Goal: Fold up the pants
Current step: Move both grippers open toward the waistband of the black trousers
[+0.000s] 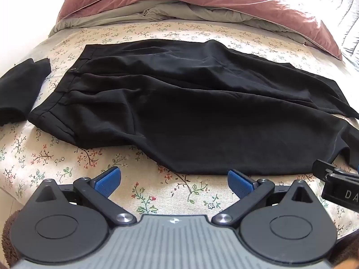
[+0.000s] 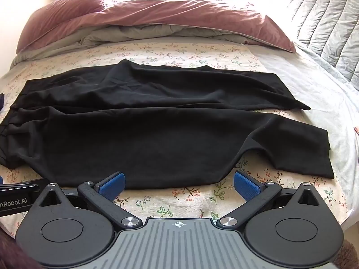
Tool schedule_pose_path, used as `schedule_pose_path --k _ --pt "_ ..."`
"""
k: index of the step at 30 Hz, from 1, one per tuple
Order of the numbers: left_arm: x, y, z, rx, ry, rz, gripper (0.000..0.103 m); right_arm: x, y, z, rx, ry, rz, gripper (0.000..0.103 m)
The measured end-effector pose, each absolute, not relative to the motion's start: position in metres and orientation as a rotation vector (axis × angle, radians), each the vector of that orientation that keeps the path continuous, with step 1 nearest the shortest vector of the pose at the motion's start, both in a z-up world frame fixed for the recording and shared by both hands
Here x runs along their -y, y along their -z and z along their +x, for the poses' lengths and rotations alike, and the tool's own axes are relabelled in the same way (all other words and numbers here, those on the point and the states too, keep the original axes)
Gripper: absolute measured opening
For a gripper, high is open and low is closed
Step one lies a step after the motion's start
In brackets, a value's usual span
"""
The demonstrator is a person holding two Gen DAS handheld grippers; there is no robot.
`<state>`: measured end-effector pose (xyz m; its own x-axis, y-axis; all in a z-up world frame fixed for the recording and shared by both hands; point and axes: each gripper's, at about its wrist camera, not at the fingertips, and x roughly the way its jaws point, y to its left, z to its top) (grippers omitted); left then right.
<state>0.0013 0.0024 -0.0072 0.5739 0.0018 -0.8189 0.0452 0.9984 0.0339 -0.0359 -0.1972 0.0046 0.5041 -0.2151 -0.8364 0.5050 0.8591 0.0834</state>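
Note:
Black pants (image 1: 179,103) lie spread across the flowered bed sheet (image 1: 67,157), waistband to the left and both legs running right. The right wrist view shows the pants (image 2: 157,130) with the near leg's hem curling toward me at the right. My left gripper (image 1: 174,180) hovers open just short of the near leg's edge, blue pads apart with only sheet between them. My right gripper (image 2: 178,182) is open too, its pads flanking the near edge of the same leg without touching cloth.
A second black garment (image 1: 20,89) lies folded at the left. A pink duvet (image 2: 157,18) over grey bedding is bunched at the far side. A quilted grey headboard (image 2: 325,22) stands at the right. The other gripper's body (image 1: 338,186) shows at the right edge.

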Motion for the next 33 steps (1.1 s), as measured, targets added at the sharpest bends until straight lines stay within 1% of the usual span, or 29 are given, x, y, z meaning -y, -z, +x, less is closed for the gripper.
schedule_pose_path --k 16,24,28,33 --pt "-0.002 0.007 0.000 -0.958 0.024 0.057 0.103 0.204 -0.004 -0.037 -0.954 0.475 0.359 0.103" --pt "-0.003 0.006 0.000 -0.952 0.019 0.064 0.103 0.204 -0.003 -0.038 -0.908 0.484 0.344 0.103" --pt "-0.002 0.008 0.000 -0.930 -0.002 0.115 0.103 0.207 -0.002 -0.039 -0.894 0.500 0.306 0.103" --pt "-0.012 0.008 0.004 -0.919 0.003 0.082 0.103 0.221 -0.001 -0.046 -0.862 0.501 0.314 0.103"
